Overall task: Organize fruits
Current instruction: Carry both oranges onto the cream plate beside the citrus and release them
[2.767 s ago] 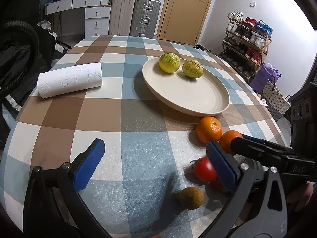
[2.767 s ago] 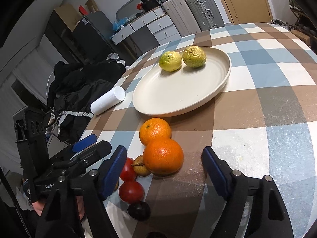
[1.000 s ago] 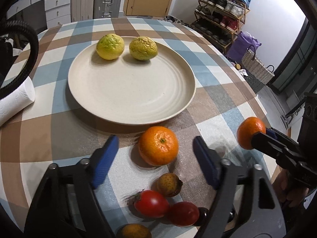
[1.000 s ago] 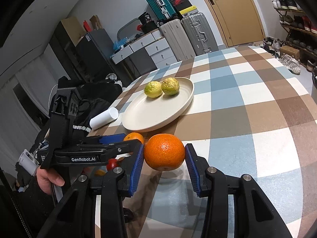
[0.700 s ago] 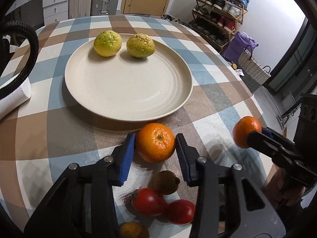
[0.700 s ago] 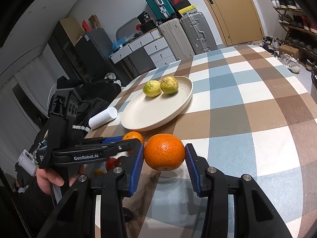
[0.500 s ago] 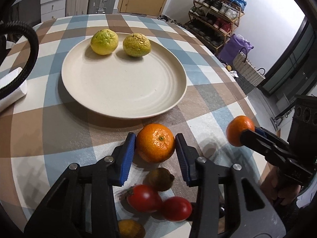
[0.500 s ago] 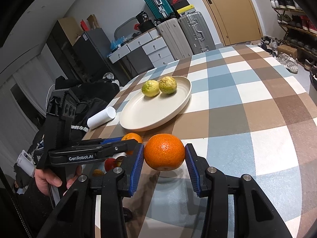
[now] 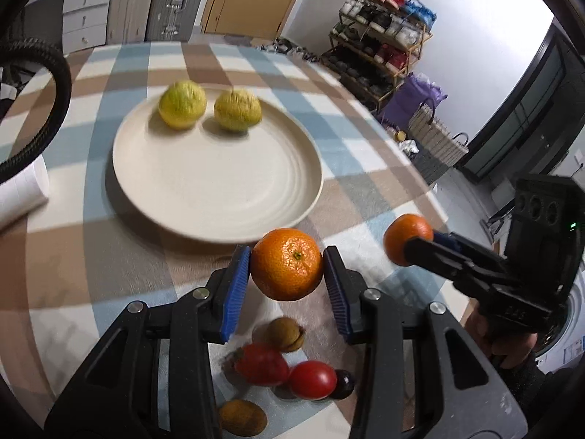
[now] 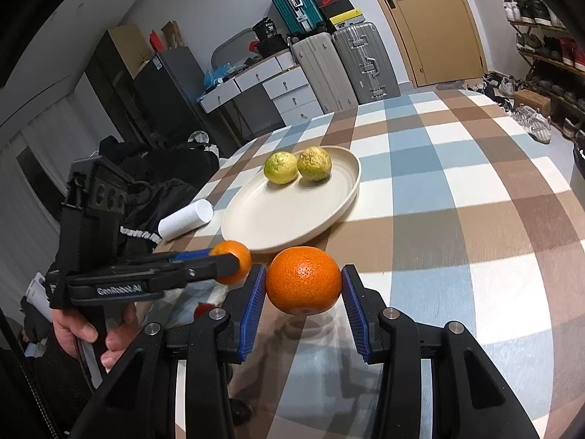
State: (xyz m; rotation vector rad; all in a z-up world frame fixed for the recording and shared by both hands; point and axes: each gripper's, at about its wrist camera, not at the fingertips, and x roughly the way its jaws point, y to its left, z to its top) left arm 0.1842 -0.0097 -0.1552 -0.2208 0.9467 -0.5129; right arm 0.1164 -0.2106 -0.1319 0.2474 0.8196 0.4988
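Note:
My left gripper [image 9: 287,273] is shut on an orange [image 9: 287,261] and holds it above the checked tablecloth, just in front of the cream plate [image 9: 219,183]. My right gripper [image 10: 303,287] is shut on a second orange [image 10: 303,278], also in the air, to the right of the first. Two yellow-green citrus fruits [image 10: 280,167] [image 10: 314,164] lie at the far side of the plate [image 10: 292,216]. Below the left gripper lie a brown fruit [image 9: 285,334], two red tomatoes [image 9: 261,364] [image 9: 312,380], a dark fruit [image 9: 344,384] and a yellowish fruit [image 9: 241,419].
A white paper roll [image 10: 186,219] lies left of the plate near the table's edge, beside dark clothing. A hand [image 10: 91,329] grips the left tool. Suitcases, drawers and a shoe rack stand beyond the round table.
My left gripper moved over the orange near the plate, shut on it and has lifted it off the cloth. The right gripper keeps its orange raised and has barely moved.

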